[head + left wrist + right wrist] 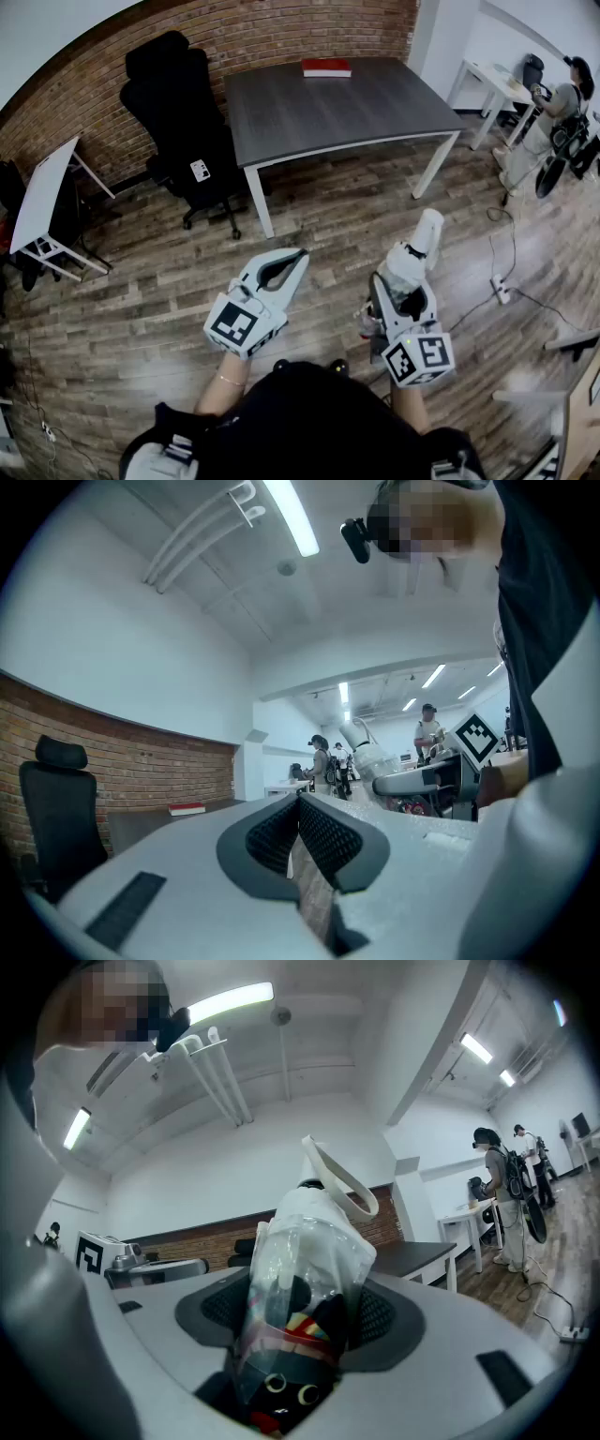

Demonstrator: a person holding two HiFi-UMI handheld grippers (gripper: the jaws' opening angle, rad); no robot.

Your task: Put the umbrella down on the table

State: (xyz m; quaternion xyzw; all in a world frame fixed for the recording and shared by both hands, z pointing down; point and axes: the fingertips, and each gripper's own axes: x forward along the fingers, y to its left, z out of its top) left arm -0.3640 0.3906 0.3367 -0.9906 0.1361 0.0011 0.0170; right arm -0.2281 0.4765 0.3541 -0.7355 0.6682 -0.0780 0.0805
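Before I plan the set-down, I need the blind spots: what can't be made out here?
Umbrella base: right gripper view, sunk between right tongs.
Umbrella pattern: same view, veiled by its clear wrap.
Book title: head view, too small.

Bottom end of the umbrella (298,1274) is disappearing down inside the right tool (302,1326), and the red book (326,67) on the counter (356,108) is looking way too tiny to read.
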